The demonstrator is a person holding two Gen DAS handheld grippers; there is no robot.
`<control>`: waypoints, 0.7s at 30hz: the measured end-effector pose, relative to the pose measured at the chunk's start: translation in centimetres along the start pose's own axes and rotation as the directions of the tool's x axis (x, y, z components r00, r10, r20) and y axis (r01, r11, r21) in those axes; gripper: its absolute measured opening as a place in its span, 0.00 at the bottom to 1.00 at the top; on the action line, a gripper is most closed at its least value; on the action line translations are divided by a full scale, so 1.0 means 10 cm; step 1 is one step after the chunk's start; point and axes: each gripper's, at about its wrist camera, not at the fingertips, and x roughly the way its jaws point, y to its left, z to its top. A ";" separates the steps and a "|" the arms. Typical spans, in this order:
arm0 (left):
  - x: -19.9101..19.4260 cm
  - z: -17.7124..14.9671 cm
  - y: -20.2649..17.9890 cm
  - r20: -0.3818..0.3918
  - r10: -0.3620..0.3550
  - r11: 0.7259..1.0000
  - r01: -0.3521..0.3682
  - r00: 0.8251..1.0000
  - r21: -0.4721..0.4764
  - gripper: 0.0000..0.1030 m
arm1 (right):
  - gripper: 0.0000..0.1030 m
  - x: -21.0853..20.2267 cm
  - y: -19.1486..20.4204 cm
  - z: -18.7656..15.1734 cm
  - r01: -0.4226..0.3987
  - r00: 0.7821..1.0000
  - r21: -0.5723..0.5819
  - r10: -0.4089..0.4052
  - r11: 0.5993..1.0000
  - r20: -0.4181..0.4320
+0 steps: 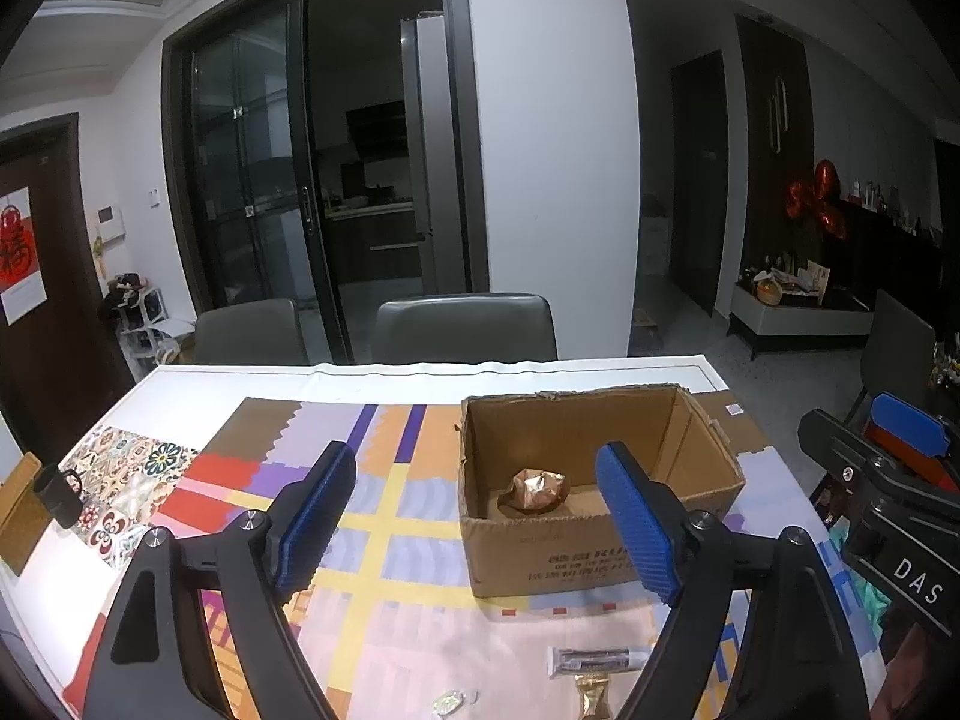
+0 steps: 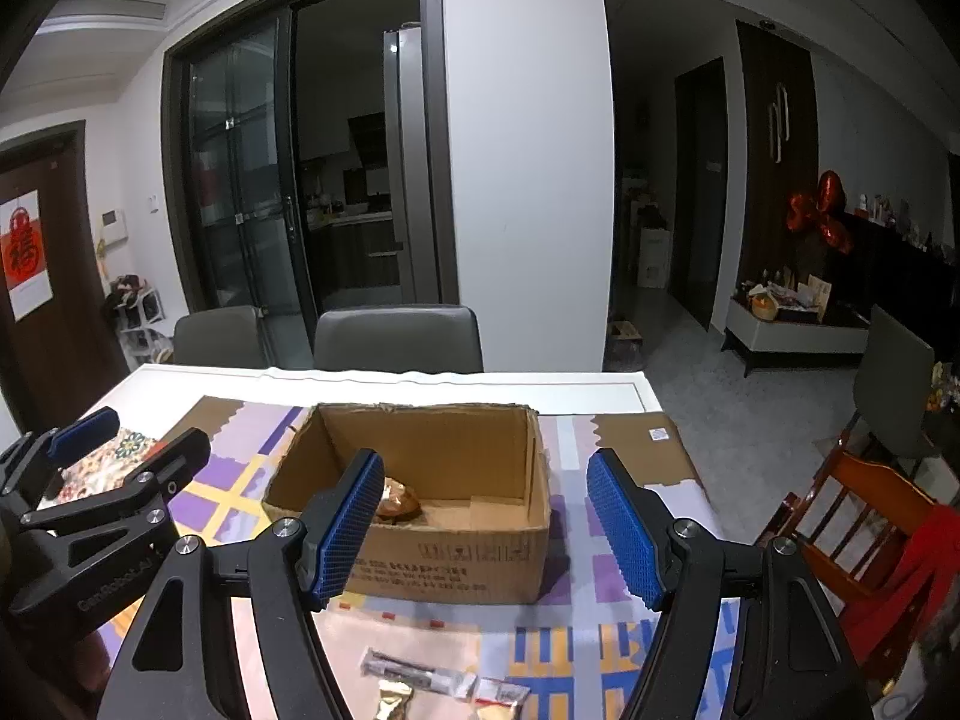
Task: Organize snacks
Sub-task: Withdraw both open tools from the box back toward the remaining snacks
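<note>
On the patterned cloth [image 1: 384, 540] that covers the table [image 2: 600, 387], a cardboard box [image 2: 456, 564] stands open toward the far edge, and 1 crumpled copper-coloured wrapped snack [image 1: 536, 489] already lies on its floor. Both tools hang above the near side of the table with nothing between their blue pads: the left gripper [image 1: 480, 525] is spread wide and empty, and the right gripper [image 2: 486, 531] is likewise parted and empty. Still outside the box, close to the near edge, lie a grey stick packet [image 1: 597, 659], a gold-wrapped sweet [image 1: 591, 697] and a small pale sweet [image 1: 449, 704]; the right view adds a small red-and-white sachet [image 2: 501, 691] just beside the stick packet. The likely trouble is in the pickup. These packets are flat and thin, so pads coming down at a slant may skid over the film or pinch the cloth along with it, dragging the cloth and shifting the box. The stick packet, gold sweet and sachet sit touching or nearly so, so a wide grab could catch 2 at once and drop 1 on the way. The 2 tools also sit close side by side, so both reaching for the same cluster risks a knock. A carry that comes in low could strike the near wall of the light box and push it away.
</note>
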 end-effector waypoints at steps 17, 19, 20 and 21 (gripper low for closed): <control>-0.29 -0.25 0.05 0.005 0.015 1.000 -0.015 1.000 0.005 0.80 | 0.69 -0.28 0.03 -0.24 0.003 1.000 0.001 -0.003 1.000 0.003; -0.32 -0.29 0.05 0.005 0.014 1.000 -0.015 1.000 0.005 0.80 | 0.69 -0.31 0.03 -0.27 0.005 1.000 0.002 -0.005 1.000 0.003; -0.33 -0.30 0.05 0.005 0.015 1.000 -0.015 1.000 0.005 0.80 | 0.69 -0.32 0.03 -0.28 0.005 1.000 0.001 -0.005 1.000 0.003; -0.34 -0.32 0.05 0.005 0.015 1.000 -0.015 1.000 0.006 0.80 | 0.69 -0.33 0.03 -0.30 0.006 1.000 0.001 -0.006 1.000 0.003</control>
